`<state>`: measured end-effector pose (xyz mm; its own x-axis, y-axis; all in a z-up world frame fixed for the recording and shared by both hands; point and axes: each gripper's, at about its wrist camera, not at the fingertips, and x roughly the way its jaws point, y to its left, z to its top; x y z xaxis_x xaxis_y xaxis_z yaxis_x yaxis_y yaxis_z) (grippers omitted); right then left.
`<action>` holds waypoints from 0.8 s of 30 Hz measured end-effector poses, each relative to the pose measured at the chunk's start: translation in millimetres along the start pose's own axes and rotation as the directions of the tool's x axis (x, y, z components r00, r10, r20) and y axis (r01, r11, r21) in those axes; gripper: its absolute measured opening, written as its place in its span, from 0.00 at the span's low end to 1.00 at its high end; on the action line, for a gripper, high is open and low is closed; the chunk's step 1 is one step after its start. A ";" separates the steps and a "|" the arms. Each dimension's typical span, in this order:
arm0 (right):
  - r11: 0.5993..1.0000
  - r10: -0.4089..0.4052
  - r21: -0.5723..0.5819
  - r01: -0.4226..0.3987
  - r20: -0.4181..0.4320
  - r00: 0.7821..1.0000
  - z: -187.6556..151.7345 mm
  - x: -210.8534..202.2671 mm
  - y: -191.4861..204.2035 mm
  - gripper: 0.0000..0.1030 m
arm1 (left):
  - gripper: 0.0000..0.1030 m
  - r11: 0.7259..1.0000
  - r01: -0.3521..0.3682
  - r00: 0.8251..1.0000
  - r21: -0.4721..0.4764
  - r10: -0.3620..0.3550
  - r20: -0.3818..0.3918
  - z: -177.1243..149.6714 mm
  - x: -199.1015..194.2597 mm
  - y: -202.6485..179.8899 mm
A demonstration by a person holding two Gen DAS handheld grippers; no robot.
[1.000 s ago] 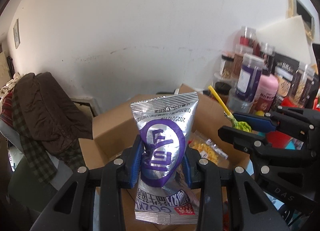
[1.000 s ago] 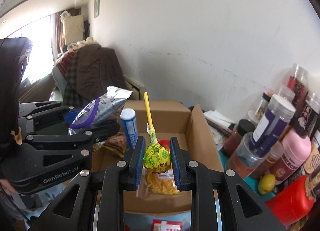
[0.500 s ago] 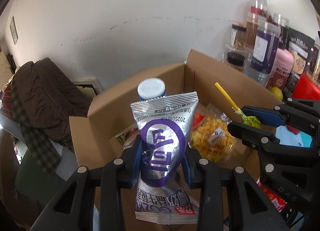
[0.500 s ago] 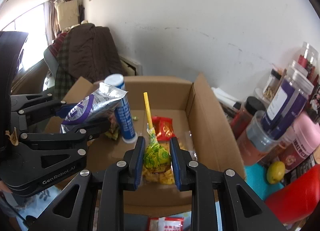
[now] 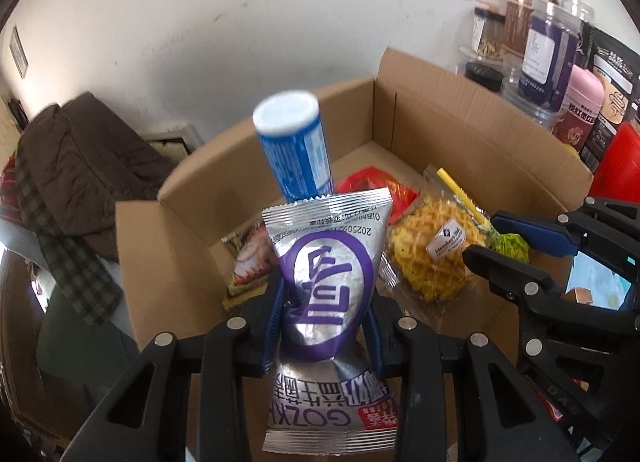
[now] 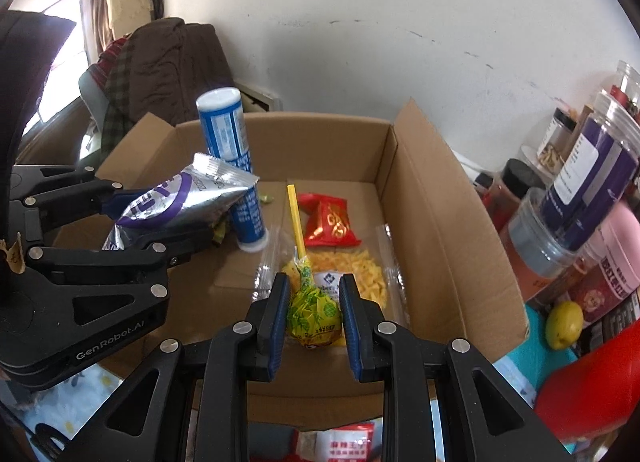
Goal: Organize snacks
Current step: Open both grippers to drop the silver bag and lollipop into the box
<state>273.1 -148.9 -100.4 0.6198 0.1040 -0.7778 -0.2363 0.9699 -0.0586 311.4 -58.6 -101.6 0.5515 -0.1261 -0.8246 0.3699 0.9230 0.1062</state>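
My left gripper (image 5: 326, 302) is shut on a silver and purple snack packet (image 5: 328, 286), held over the near left part of an open cardboard box (image 5: 472, 110). It also shows in the right wrist view (image 6: 176, 202). My right gripper (image 6: 314, 302) is shut on a yellow-green wrapped lollipop (image 6: 314, 312) with a yellow stick, held over the box's near edge (image 6: 340, 390). In the box are a blue and white tube (image 6: 232, 166) leaning, a red packet (image 6: 330, 222) and a clear bag of yellow crisps (image 6: 360, 274).
Jars and bottles (image 6: 588, 182) crowd the right of the box, with a lemon (image 6: 564, 324) and a red container (image 6: 592, 394). A chair draped with brown clothes (image 6: 168, 62) stands at the left by the white wall. A red snack packet (image 6: 336, 442) lies on the table before the box.
Both grippers have moved forward and down toward the box with their loads still held. The box interior and its contents now fill more of both views.
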 end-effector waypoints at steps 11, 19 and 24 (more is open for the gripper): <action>1.000 -0.028 0.012 0.029 -0.067 0.997 -8.9 14.6 -5.7 0.30 | 0.42 0.999 -0.040 0.998 0.001 0.040 -0.051 -3.2 14.1 -5.1; 0.999 -0.042 0.027 0.044 -0.072 0.997 -11.4 8.9 -11.7 0.44 | 0.58 0.997 -0.076 0.996 -0.006 0.076 -0.038 -2.4 12.2 -3.7; 0.998 -0.050 0.030 0.052 -0.054 0.997 -7.5 -2.7 -14.7 0.44 | 0.59 0.998 -0.067 0.998 -0.019 0.067 -0.011 1.0 -1.5 -1.2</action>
<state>269.3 -165.1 -102.1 0.5894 0.0429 -0.8067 -0.1814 0.9801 -0.0804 310.8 -59.9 -99.9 0.5672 -0.0602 -0.8214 0.3178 0.9361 0.1508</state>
